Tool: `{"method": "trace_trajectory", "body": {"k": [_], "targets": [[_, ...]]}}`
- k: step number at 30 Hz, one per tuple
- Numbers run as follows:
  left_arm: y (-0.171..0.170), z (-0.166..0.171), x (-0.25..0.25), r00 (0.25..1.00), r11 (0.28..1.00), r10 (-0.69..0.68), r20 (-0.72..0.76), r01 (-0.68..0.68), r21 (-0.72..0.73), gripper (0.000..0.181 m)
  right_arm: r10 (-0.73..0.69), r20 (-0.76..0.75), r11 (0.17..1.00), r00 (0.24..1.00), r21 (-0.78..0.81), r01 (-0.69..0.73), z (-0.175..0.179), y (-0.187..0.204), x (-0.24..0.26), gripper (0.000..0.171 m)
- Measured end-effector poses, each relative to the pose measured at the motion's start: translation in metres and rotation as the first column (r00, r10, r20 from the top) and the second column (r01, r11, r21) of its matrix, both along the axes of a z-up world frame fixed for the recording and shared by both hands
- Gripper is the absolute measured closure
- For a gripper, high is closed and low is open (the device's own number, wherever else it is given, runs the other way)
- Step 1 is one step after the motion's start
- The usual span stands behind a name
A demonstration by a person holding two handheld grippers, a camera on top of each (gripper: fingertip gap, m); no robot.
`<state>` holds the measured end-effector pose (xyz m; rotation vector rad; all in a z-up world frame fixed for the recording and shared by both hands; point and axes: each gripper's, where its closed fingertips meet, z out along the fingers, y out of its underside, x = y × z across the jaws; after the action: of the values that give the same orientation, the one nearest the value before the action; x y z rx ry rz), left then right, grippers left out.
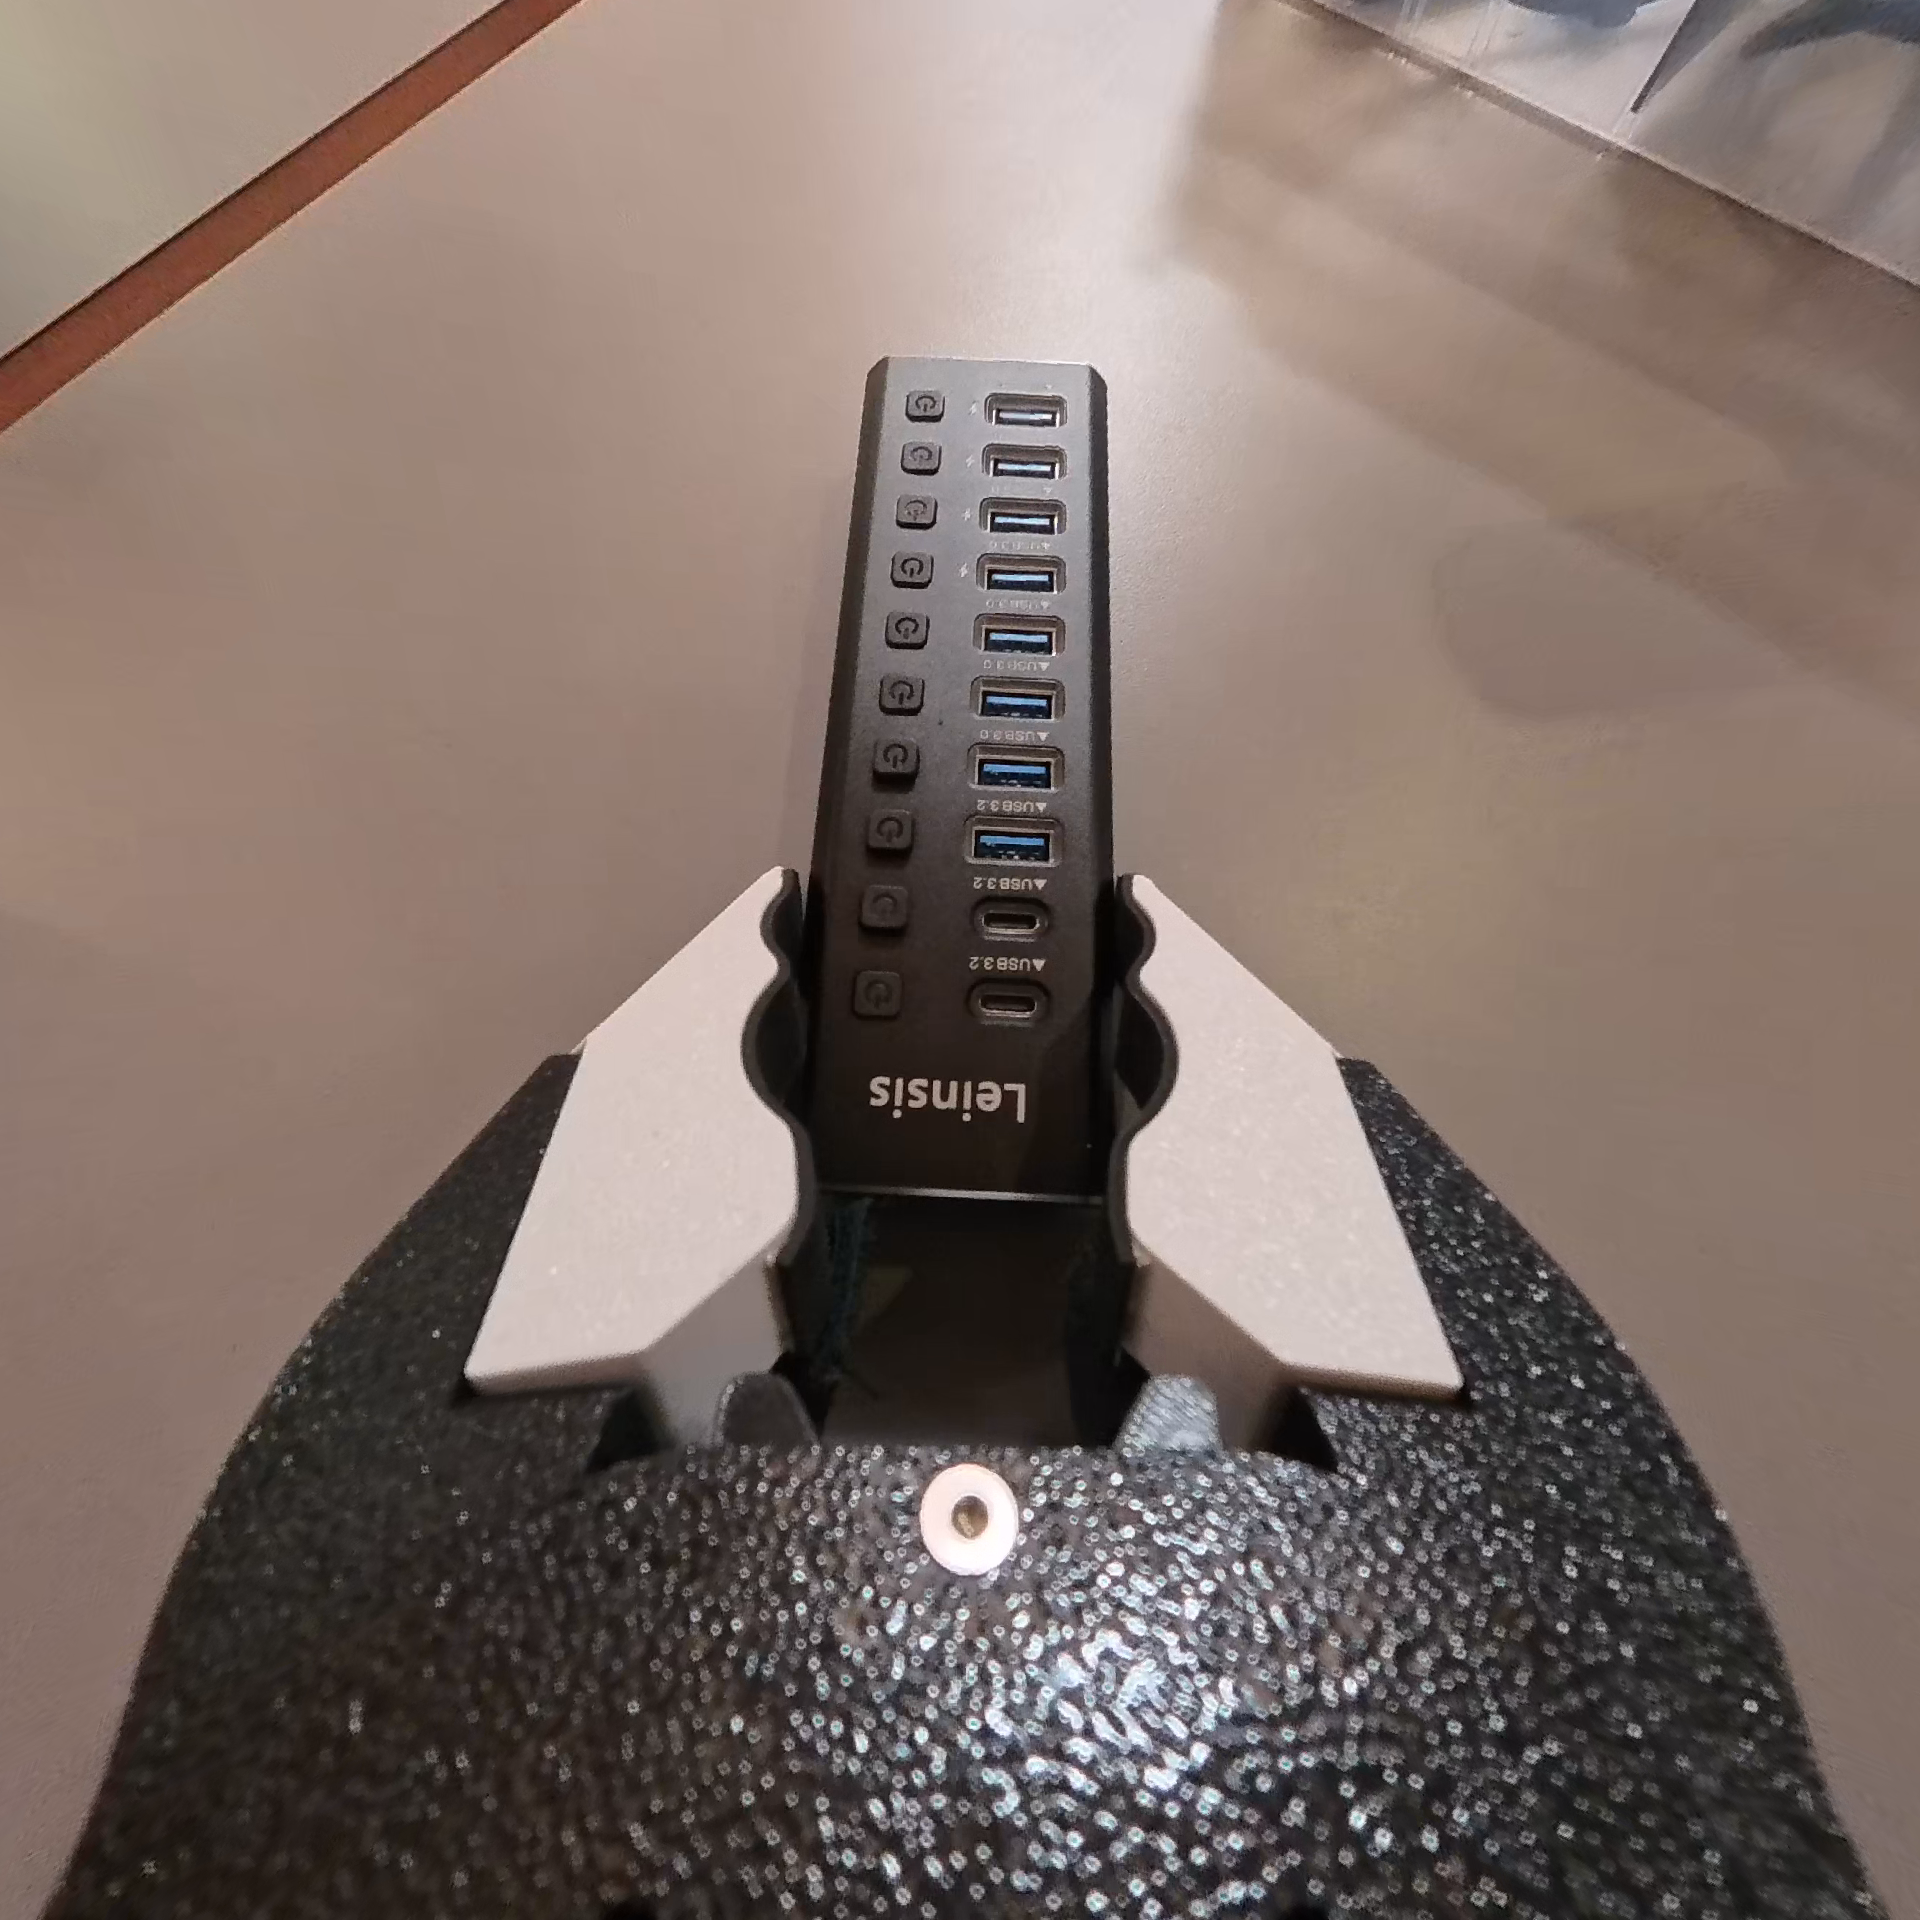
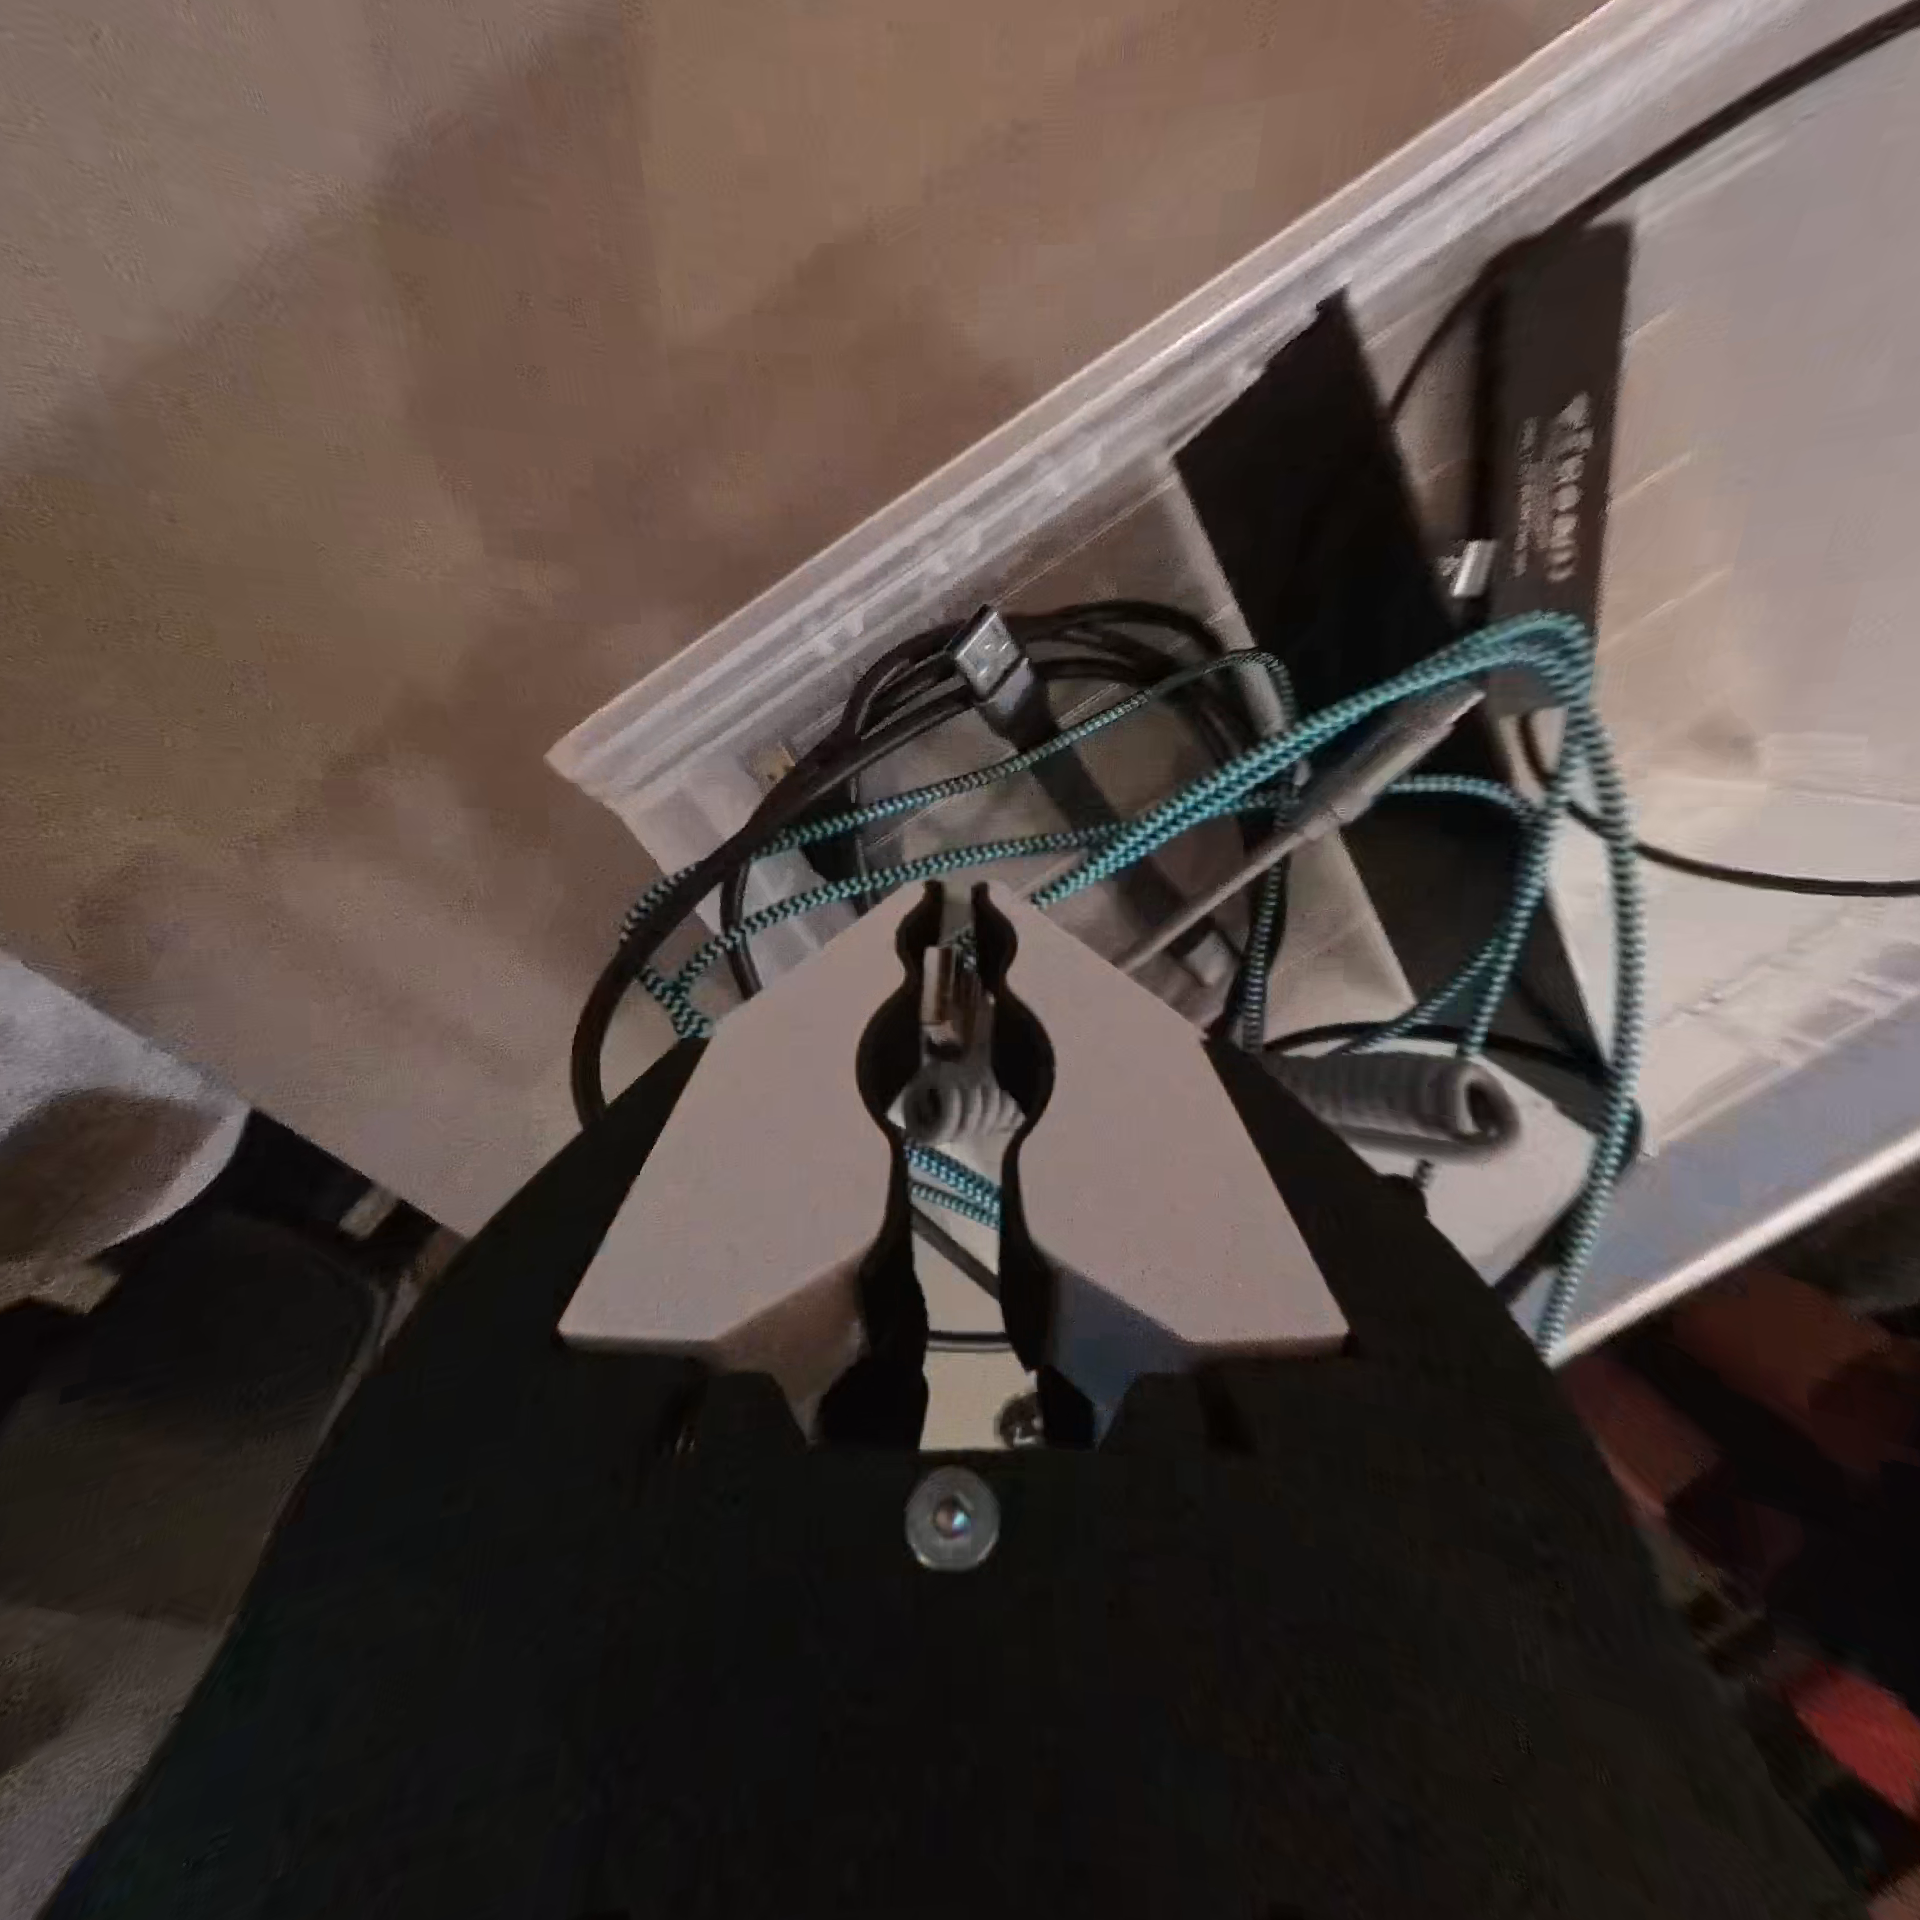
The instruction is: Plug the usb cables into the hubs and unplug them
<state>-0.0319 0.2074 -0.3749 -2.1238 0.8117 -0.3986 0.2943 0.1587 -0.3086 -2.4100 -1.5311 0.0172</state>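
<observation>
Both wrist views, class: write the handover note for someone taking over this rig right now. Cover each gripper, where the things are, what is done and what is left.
Left gripper: shut on the black USB hub, held at its near end over the table; every port in view is empty.
Right gripper: shut on a silver USB plug with a grey strain relief.
Other cables, including a teal braided cable, lie tangled in the clear bin.
Done: hub and plug picked up.
Left: bring the plug to a port, insert, then unplug.

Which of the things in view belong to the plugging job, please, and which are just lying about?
In use:
- black USB hub, clamped in left hand-held gripper
- USB plug, clamped in right hand-held gripper

Lying about:
- teal braided cable
- clear bin
- black box
</observation>
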Motion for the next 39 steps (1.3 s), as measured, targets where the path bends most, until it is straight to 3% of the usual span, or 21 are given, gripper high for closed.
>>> {"method": "trace_trajectory", "body": {"k": [3, 5, 7, 10, 14, 17, 21, 25, 30, 33, 35, 37, 38, 39], "targets": [[0.0, 0.0, 0.0, 1.0, 1.0, -0.001, 0.0, 0.001, 0.0, 0.123, -0.084, 0.03, 0.996, 0.996, -0.029, 0.085, 0.002, 0.0, 0.002, 0.097], [0.0, 0.0, 0.0, 1.0, 1.0, -0.001, 0.0, 0.001, 0.0, 0.123, -0.186, 0.032, 0.982, 0.982, 0.024, 0.185, 0.024, 0.005, 0.004, 0.062], [0.0, 0.0, 0.0, 1.0, 1.0, -0.002, 0.0, 0.002, 0.0, 0.123, -0.211, 0.031, 0.966, 0.977, 0.162, 0.203, 0.054, 0.011, 0.002, 0.049], [0.0, 0.0, 0.0, 1.0, 1.0, -0.003, 0.0, 0.003, 0.0, 0.123, -0.126, 0.016, 0.933, 0.992, 0.342, 0.113, 0.092, 0.014, -0.029, 0.038], [-0.001, -0.001, 0.0, 1.0, 1.0, -0.014, -0.002, 0.014, 0.001, 0.123, 0.241, -0.007, 0.894, 0.97, 0.39, -0.22, 0.088, 0.0, -0.129, 0.039], [-0.003, 0.002, 0.002, 0.998, 0.997, -0.062, -0.025, 0.063, 0.04, 0.123, 0.458, 0.045, 0.833, 0.888, 0.328, -0.447, 0.045, -0.009, -0.191, 0.04], [-0.012, 0.01, 0.011, 0.95, 0.94, -0.188, -0.248, 0.248, 0.236, 0.124, 0.618, 0.084, 0.746, 0.782, 0.249, -0.617, -0.016, 0.003, -0.241, 0.047], [-0.018, 0.018, 0.018, 0.87, 0.82, -0.22, -0.442, 0.41, 0.399, 0.123, 0.646, 0.017, 0.747, 0.763, 0.188, -0.637, -0.05, 0.026, -0.267, 0.055], [-0.021, 0.026, 0.018, 0.74, 0.638, -0.134, -0.659, 0.573, 0.514, 0.123, 0.613, -0.174, 0.769, 0.771, -0.095, -0.633, -0.066, 0.012, -0.276, 0.073], [-0.023, 0.029, 0.02, 0.655, 0.548, -0.058, -0.754, 0.652, 0.524, 0.123, 0.532, -0.283, 0.749, 0.798, -0.282, -0.599, -0.062, 0.001, -0.277, 0.107], [-0.025, 0.03, 0.024, 0.611, 0.499, -0.018, -0.792, 0.692, 0.522, 0.123, 0.485, -0.292, 0.728, 0.824, -0.388, -0.566, -0.061, -0.001, -0.272, 0.146], [-0.027, 0.03, 0.028, 0.614, 0.481, -0.018, -0.789, 0.697, 0.532, 0.123, 0.467, -0.284, 0.705, 0.837, -0.453, -0.546, -0.061, -0.005, -0.266, 0.146], [-0.025, 0.035, 0.029, 0.65, 0.482, -0.003, -0.76, 0.667, 0.568, 0.115, 0.48, -0.267, 0.709, 0.835, -0.442, -0.549, -0.061, -0.005, -0.263, 0.146], [-0.022, 0.046, 0.029, 0.71, 0.482, 0.025, -0.704, 0.608, 0.63, 0.093, 0.502, -0.243, 0.717, 0.83, -0.419, -0.557, -0.059, -0.003, -0.259, 0.146]]}}
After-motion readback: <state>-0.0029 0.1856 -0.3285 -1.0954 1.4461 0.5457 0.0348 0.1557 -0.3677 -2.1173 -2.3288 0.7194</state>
